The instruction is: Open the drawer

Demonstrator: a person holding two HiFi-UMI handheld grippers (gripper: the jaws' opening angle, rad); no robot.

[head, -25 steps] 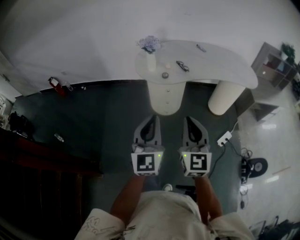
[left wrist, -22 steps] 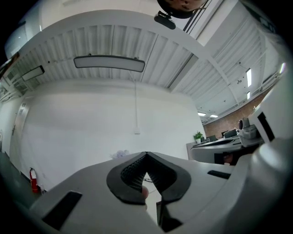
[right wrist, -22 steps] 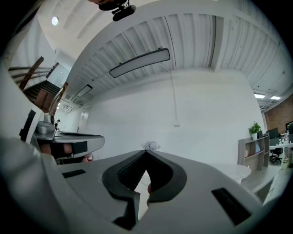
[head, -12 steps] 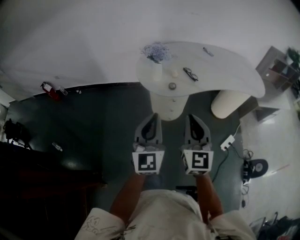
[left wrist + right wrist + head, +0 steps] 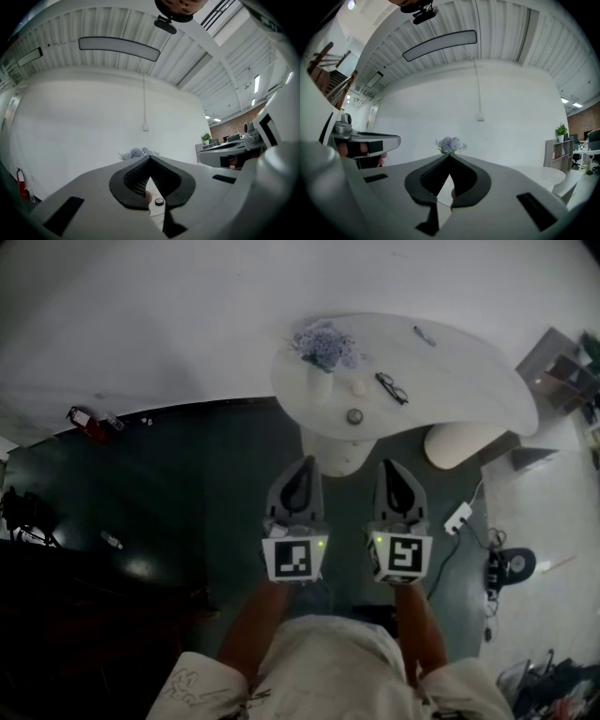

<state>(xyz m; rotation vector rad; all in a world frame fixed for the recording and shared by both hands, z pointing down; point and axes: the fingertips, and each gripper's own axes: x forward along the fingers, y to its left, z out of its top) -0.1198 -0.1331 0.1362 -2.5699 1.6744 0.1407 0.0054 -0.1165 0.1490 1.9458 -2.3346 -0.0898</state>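
Pointing forward side by side at a level angle, the left gripper [image 5: 302,465] and the right gripper [image 5: 388,467] both have their jaws closed tip to tip, and each gripper's own view shows nothing held between them. A bare forearm runs back from each one to the person's pale shirt.

Just past the two tips stands the white rounded drawer unit [image 5: 338,452], tucked under the near edge of a white curved tabletop [image 5: 469,371]. Neither gripper touches it, and its front is too small to show whether any drawer is pulled out.

On the tabletop are a white vase of pale lilac flowers [image 5: 322,345], a pair of black-framed glasses [image 5: 392,388] and a small dark round object [image 5: 354,415]. A white cylindrical leg [image 5: 457,442] carries the right end. On the dark green floor [image 5: 187,484], a white power strip [image 5: 458,517] lies to the right.
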